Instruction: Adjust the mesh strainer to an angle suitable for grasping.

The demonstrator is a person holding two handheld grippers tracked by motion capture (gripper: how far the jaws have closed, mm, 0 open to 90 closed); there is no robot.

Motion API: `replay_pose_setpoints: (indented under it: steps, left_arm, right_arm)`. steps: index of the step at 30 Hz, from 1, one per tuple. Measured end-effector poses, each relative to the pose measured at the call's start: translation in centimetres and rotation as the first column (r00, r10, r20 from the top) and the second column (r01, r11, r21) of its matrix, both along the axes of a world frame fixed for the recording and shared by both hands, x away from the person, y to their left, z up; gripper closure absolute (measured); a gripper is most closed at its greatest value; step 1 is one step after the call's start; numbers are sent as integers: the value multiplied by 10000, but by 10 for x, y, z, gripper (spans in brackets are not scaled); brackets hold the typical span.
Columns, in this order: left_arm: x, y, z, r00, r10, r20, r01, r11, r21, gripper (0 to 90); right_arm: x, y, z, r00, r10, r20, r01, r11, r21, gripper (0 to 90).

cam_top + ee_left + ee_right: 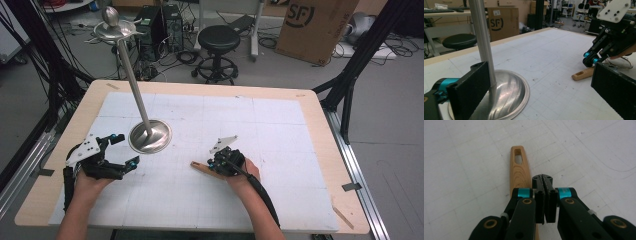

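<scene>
Jaws of the left gripper point(125, 151) gape beside one metal stand point(150, 136); right gripper point(545, 178) jaws meet above one wooden handle point(519, 170).

Both grippers point(125, 152) point(209, 162) are black — teal collars, brass screws, white three-cornered plates, a trailing black cable

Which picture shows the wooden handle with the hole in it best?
The right gripper view: the wooden handle lies close below the shut right gripper, its grain and hole clear. In the high view it is a small brown strip by that gripper. The left gripper view shows its holed end from the side, far off.
</scene>
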State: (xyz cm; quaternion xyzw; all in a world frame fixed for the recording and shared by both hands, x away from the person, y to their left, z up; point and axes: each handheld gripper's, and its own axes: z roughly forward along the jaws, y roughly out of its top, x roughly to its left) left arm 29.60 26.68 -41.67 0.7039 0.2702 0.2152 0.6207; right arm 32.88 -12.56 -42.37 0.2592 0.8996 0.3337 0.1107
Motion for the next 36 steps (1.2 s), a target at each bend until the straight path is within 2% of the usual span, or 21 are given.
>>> replay_pose_setpoints:
  steps: [5, 8, 9, 10, 13, 14, 15, 17, 20, 24, 31, 36]
  left_arm:
    - [0, 0, 0, 10000, -5, -2, 5, 10000, 42, 32]
    - [0, 0, 0, 10000, -18, 1, 18, 10000, 82, 32]
    - [0, 1, 0, 10000, -5, -9, 5, 9999, 114, 32]
    - [0, 1, 0, 10000, -5, -9, 5, 9999, 158, 32]
    - [0, 0, 0, 10000, -18, -29, 19, 9997, 249, 32]
    - [0, 0, -1, 10000, -27, -63, 29, 9996, 279, 32]
    - [0, -1, -1, 10000, -20, -52, 22, 9995, 305, 32]
    - [0, -2, -1, 10000, -59, -58, 60, 9996, 279, 32]
    - [-1, -3, -1, 9999, -120, -53, 121, 9995, 276, 32]
    - [0, -4, -1, 9999, -159, -55, 161, 9995, 263, 32]
    - [2, -6, -3, 9996, -278, -110, 281, 9992, 287, 32]
    - [2, -4, -1, 9995, -323, 45, 322, 9993, 168, 32]
  right_arm:
    - [-3, -11, 8, 9993, -244, 279, 229, 9983, 544, 811]
    - [-8, -21, 13, 9983, -227, 532, 168, 9939, 1094, 768]
    - [-13, -29, 16, 9979, -231, 613, 139, 9890, 1474, 741]
    - [-15, -33, 17, 9972, -296, 688, 178, 9860, 1659, 723]
    - [-18, -42, 18, 9953, -453, 860, 274, 9796, 1991, 675]
    - [-22, -51, 20, 9920, -678, 1061, 416, 9717, 2326, 611]
    - [-23, -55, 20, 9895, -855, 1164, 544, 9672, 2483, 607]
    - [-24, -62, 21, 9894, -953, 1094, 624, 9603, 2718, 577]
    - [-25, -68, 22, 9858, -1110, 1264, 721, 9576, 2790, 539]
    - [-29, -75, 22, 9793, -1073, 1718, 627, 9671, 2466, 497]
    - [-28, -86, 25, 9721, -1527, 1778, 980, 9540, 2835, 452]
    - [-28, -88, 26, 9733, -1550, 1694, 977, 9473, 3052, 416]
